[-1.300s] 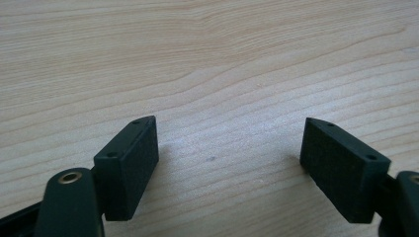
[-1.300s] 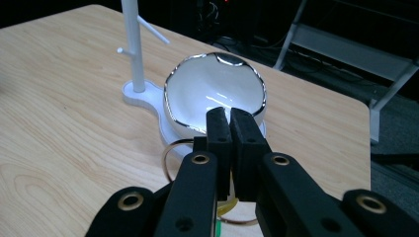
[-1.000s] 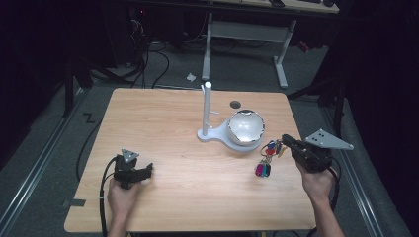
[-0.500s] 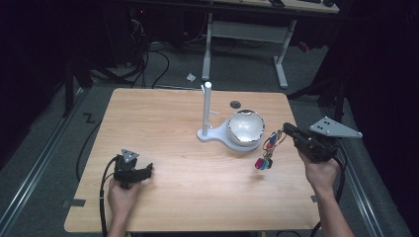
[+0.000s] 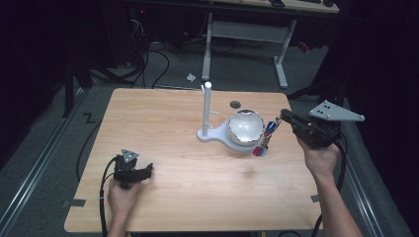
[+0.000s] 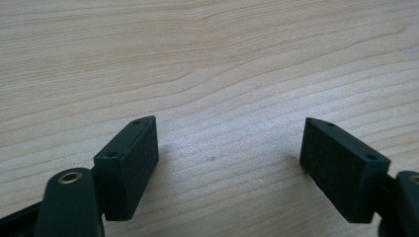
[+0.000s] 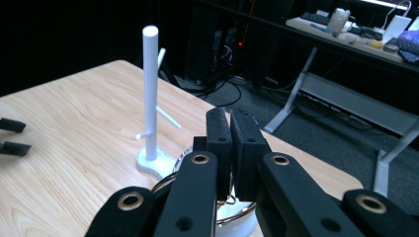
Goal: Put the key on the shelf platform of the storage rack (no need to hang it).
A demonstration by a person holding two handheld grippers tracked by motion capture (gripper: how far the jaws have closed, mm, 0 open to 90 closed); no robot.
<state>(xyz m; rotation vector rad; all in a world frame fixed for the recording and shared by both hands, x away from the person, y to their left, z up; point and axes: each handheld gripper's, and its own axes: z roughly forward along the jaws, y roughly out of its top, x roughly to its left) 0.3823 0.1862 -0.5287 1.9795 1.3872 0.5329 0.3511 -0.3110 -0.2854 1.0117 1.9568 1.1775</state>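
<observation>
A white peg stand (image 5: 207, 109) rises mid-table, its post (image 7: 149, 89) bearing short side pegs. On its base sits a shiny round bowl (image 5: 244, 126). My right gripper (image 5: 282, 117) hovers just right of the bowl, shut on a keychain (image 5: 265, 137) of red, blue and other coloured tags that dangles beside the bowl, off the table. In the right gripper view the two jaws (image 7: 231, 121) press together above the bowl's rim (image 7: 232, 211). My left gripper (image 5: 144, 171) rests low at the front left, open over bare wood (image 6: 227, 148).
A small dark round spot (image 5: 235, 104) lies on the wooden table (image 5: 163, 123) behind the bowl. A desk frame (image 5: 247, 34) and cables stand on the floor beyond the far edge. The left gripper (image 7: 11, 136) appears far off in the right gripper view.
The right gripper has risen and drawn the keychain up off the table, so it now hangs beside the bowl. The left gripper has stayed put.
</observation>
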